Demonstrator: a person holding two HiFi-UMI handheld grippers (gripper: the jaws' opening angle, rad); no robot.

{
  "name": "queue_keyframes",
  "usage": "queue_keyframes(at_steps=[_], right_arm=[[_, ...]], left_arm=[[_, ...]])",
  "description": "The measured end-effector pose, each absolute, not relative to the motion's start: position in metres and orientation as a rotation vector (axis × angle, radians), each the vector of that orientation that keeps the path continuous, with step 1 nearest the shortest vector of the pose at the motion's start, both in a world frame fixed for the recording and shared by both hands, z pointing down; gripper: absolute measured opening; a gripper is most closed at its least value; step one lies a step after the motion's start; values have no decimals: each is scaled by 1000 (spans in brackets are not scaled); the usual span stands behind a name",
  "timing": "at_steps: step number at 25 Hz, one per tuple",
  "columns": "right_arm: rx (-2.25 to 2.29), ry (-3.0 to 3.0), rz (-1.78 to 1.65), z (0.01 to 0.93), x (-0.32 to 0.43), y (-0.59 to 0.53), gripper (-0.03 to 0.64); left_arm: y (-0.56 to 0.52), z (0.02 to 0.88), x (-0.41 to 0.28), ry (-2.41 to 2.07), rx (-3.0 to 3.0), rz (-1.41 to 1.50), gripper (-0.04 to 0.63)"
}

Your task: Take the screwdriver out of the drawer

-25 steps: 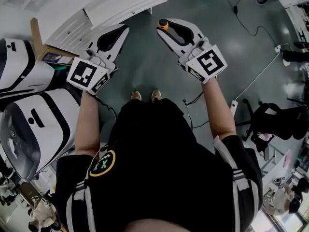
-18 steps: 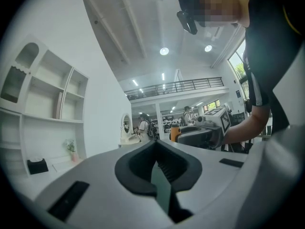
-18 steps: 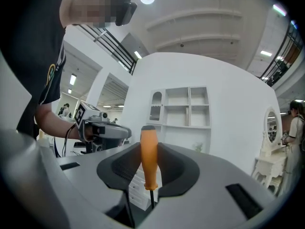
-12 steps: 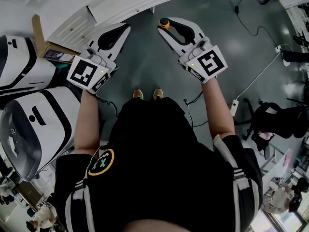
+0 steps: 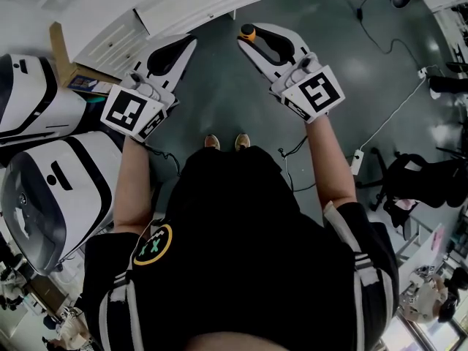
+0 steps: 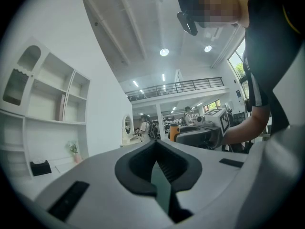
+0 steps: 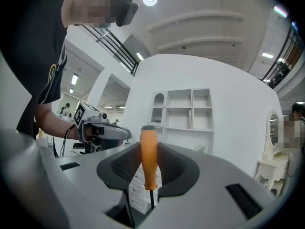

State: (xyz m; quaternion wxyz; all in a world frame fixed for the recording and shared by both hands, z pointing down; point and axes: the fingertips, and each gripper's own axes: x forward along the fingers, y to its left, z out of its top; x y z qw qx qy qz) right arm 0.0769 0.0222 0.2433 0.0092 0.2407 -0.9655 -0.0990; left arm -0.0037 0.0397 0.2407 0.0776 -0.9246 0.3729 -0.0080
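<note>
In the head view my right gripper [image 5: 244, 36] is shut on the screwdriver [image 5: 248, 32], whose orange handle sticks out at the tips. The right gripper view has the orange handle [image 7: 149, 157] upright between the pads of that gripper [image 7: 149, 149], with the thin shaft below. My left gripper [image 5: 191, 40] is held beside it over the dark floor, jaws together and nothing between them [image 6: 156, 160]. The white drawer cabinet [image 5: 139, 17] stands ahead and to the left of both grippers. From the left gripper view, the right gripper [image 6: 202, 133] shows with the handle [image 6: 174, 130].
Two white-and-black machine shells [image 5: 47, 189] crowd the left side, with a cardboard box [image 5: 62, 63] behind them. Cables and a power strip [image 5: 356, 161] lie on the floor to the right, near a dark chair [image 5: 420, 181]. A white shelf unit [image 7: 183, 109] stands against the wall.
Both grippers keep their pose and the screwdriver stays gripped. The white cabinet has shifted slightly to the right in the head view as the person and both hands moved a little.
</note>
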Motion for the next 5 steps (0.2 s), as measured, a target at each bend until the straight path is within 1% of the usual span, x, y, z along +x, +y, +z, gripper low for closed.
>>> queue_keyframes(at_steps=[5], right_arm=[[752, -3016, -317, 242, 75, 18, 129]], left_arm=[[38, 240, -8, 1127, -2763, -24, 17]])
